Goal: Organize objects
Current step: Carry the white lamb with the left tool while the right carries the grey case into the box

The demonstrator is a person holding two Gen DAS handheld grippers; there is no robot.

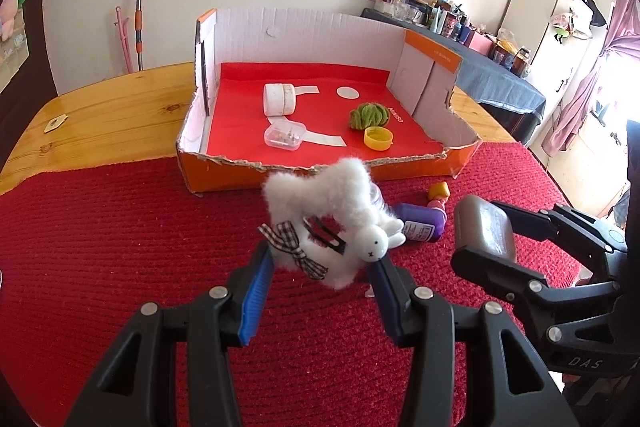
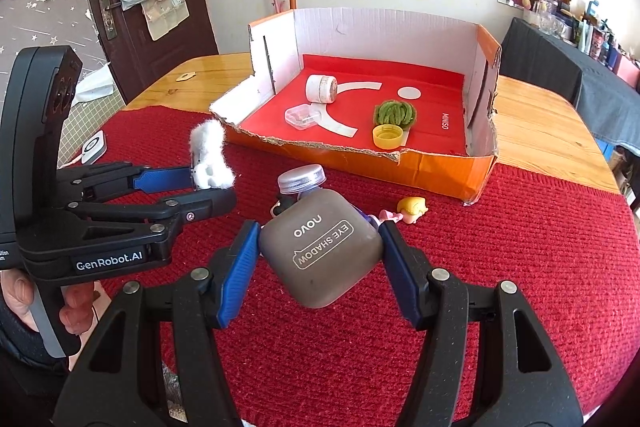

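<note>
My left gripper point(image 1: 320, 269) is shut on a white fluffy hair clip point(image 1: 320, 203) with a bunny face and a checked bow, held above the red cloth. Seen from the right wrist, the left gripper point(image 2: 208, 189) and the hair clip point(image 2: 210, 151) are at the left. My right gripper point(image 2: 318, 233) is shut on a grey eye shadow case point(image 2: 320, 259). The left wrist view shows the right gripper point(image 1: 478, 233) and the case point(image 1: 488, 235) at the right. Ahead stands an orange cardboard box point(image 1: 240, 177) point(image 2: 400, 169) lined in red.
The box holds a white jar point(image 2: 320, 89), a clear small case point(image 2: 304, 117), a green yarn bundle point(image 2: 394, 113) and a yellow cap point(image 2: 386, 137). A purple bottle point(image 1: 422, 227) and a small doll point(image 2: 412, 209) lie on the red cloth point(image 2: 520, 267). A white device point(image 2: 94, 147) sits left.
</note>
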